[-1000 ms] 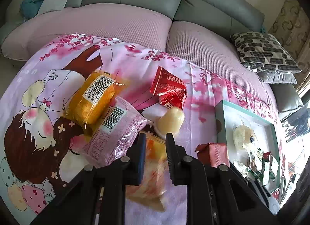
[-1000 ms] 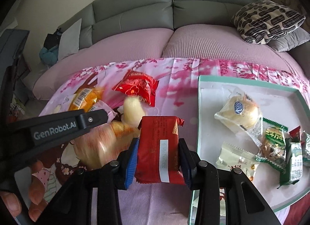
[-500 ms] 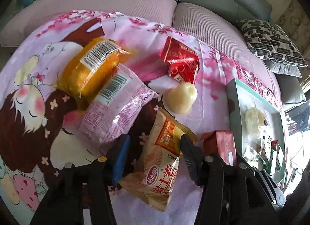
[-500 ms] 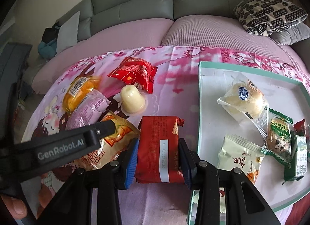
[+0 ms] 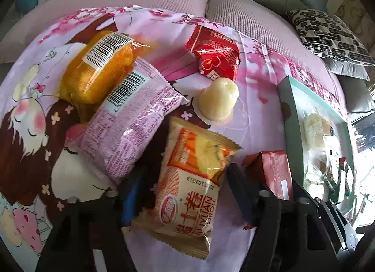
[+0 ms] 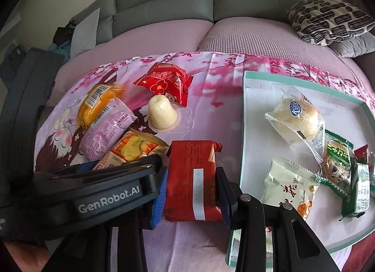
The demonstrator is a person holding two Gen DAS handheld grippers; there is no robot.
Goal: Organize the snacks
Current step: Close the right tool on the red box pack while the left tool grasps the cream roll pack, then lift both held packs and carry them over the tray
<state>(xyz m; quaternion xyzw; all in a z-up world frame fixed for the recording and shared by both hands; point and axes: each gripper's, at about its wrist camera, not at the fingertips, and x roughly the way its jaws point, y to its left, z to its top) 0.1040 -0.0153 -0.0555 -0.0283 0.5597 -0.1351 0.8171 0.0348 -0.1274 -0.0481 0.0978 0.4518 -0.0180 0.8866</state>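
My left gripper (image 5: 181, 190) is open, its jaws standing on either side of a tan egg-roll packet (image 5: 192, 192) that lies on the pink cartoon cloth (image 5: 35, 131). My right gripper (image 6: 192, 185) is shut on a dark red snack packet (image 6: 191, 178), held just left of the teal-rimmed tray (image 6: 245, 117). The red packet also shows in the left wrist view (image 5: 276, 173). On the cloth lie an orange packet (image 5: 100, 68), a purple packet (image 5: 131, 122), a bright red packet (image 5: 215, 54) and a pale jelly cup (image 5: 218, 100).
The tray holds a clear-wrapped bun (image 6: 297, 117), a cream packet (image 6: 288, 185) and green packets (image 6: 337, 159). A grey sofa (image 6: 211, 9) with a patterned cushion (image 6: 328, 18) stands behind. The left gripper body (image 6: 93, 192) sits close beside my right gripper.
My left gripper has opened and let go of the egg-roll packet, which now lies on the cloth between its jaws. Both grippers have moved lower and closer to the cloth.
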